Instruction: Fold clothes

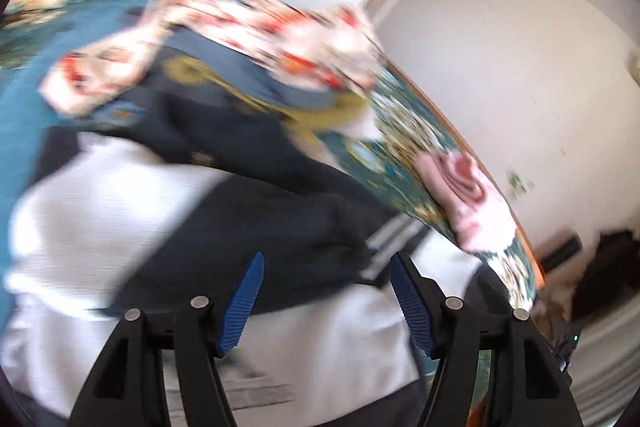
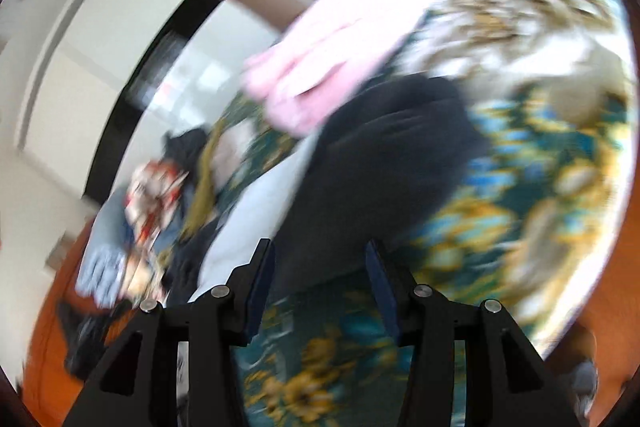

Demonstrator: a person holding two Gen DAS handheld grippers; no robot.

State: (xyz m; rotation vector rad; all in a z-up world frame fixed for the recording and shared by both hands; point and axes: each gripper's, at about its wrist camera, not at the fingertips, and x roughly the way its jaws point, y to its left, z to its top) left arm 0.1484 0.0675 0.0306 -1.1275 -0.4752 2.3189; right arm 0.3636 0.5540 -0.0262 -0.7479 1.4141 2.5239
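We are working over a table spread with a teal floral cloth, its orange wooden edge showing at the rim; both views are smeared by blur. A white garment is lying widest across the cloth, and a dark navy garment with pale stripes at one end is lying on top of it. Farther back we are seeing a heap of loose clothes: a white piece printed with red flowers, a grey-blue piece and a mustard-yellow strip under it. A folded pink garment is sitting near the table's edge, just beside the navy one.

We are holding the left gripper over the navy garment with its blue-padded fingers spread wide, nothing between them. We are holding the right gripper over the other end of that navy garment, its jaws likewise parted and empty; whether either tool is touching the fabric we cannot tell.
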